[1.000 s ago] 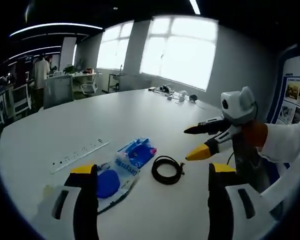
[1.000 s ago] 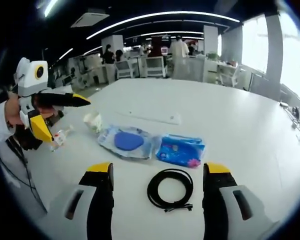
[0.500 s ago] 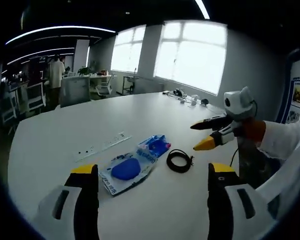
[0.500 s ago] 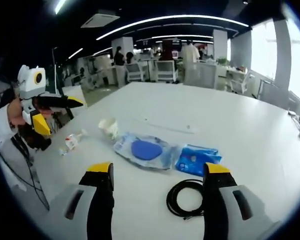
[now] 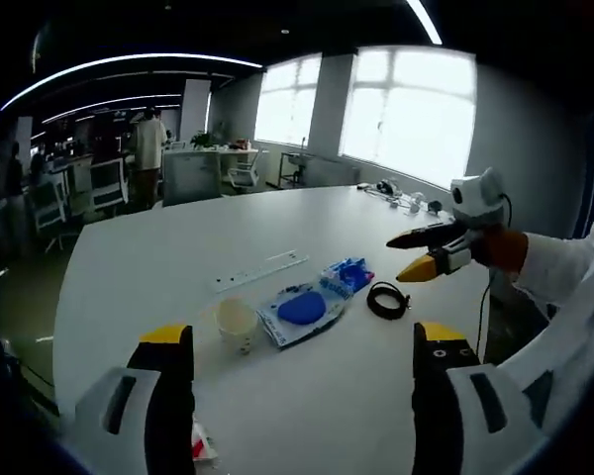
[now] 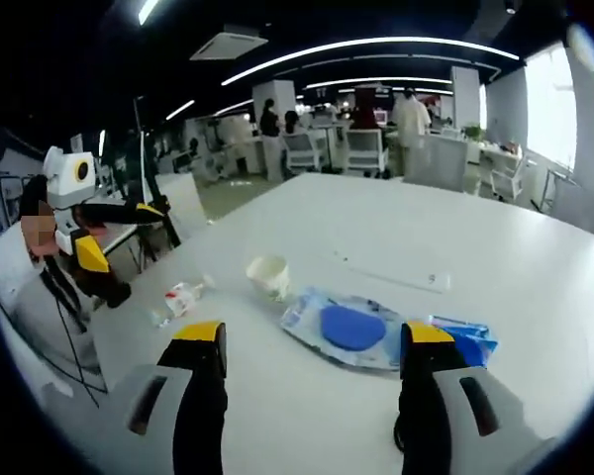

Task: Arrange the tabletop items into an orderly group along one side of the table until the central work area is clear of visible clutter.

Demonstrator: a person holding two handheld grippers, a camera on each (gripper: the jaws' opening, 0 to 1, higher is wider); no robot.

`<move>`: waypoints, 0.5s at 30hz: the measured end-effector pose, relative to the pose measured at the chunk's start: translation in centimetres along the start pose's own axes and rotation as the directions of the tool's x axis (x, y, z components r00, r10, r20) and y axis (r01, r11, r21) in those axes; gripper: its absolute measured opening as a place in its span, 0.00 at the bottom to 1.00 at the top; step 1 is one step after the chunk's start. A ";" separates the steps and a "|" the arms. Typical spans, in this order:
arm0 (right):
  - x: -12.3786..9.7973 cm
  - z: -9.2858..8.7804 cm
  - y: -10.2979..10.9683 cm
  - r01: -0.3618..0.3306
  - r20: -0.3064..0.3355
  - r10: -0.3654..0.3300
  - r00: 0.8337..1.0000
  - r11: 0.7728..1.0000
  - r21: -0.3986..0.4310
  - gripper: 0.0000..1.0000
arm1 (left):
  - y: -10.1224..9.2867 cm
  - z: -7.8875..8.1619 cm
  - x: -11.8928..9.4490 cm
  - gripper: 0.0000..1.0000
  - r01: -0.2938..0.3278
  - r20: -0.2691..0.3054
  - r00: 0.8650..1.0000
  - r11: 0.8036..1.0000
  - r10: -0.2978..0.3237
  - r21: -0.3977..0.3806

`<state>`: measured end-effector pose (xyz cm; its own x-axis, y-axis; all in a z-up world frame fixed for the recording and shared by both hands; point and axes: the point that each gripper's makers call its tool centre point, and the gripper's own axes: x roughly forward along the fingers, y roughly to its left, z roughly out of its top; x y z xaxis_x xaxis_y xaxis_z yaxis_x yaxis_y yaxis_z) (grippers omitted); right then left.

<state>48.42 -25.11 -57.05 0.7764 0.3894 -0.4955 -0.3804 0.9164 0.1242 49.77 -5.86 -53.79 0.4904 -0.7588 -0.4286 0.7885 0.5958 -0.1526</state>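
On the white table (image 5: 158,257) lie a white cup (image 5: 236,322), a clear bag with a blue round item (image 5: 299,309), a blue packet (image 5: 346,277) and a black cable coil (image 5: 387,300). My left gripper (image 5: 302,341) hangs open over the near table edge, holding nothing. My right gripper (image 5: 400,258) comes in from the right, open, above the cable. In the right gripper view the cup (image 6: 269,274), clear bag (image 6: 348,329), blue packet (image 6: 467,341) and a small bottle (image 6: 181,299) lie ahead of my open right gripper (image 6: 312,341). My left gripper (image 6: 129,236) is open at the far left.
A long white power strip (image 5: 262,271) lies behind the bag, also seen as the power strip (image 6: 391,275). A small bottle (image 5: 200,447) lies at the near edge. Desks, chairs and standing people fill the office behind the table.
Both cameras have pulled back from the table, so more of it shows. The cup and small bottle have come into the left gripper view. The items themselves have not moved.
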 end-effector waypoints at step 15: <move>6.3 1.5 11.5 -0.230 -0.032 0.228 0.973 0.972 -0.041 0.69 | 5.0 -3.0 -7.3 0.93 -0.131 0.007 0.991 0.989 0.131 -0.062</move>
<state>49.71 -11.94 -57.48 0.6527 0.5854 -0.4809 -0.5690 0.7979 0.1989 49.00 3.49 -54.09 0.5922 -0.6757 -0.4389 0.6930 0.7050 -0.1503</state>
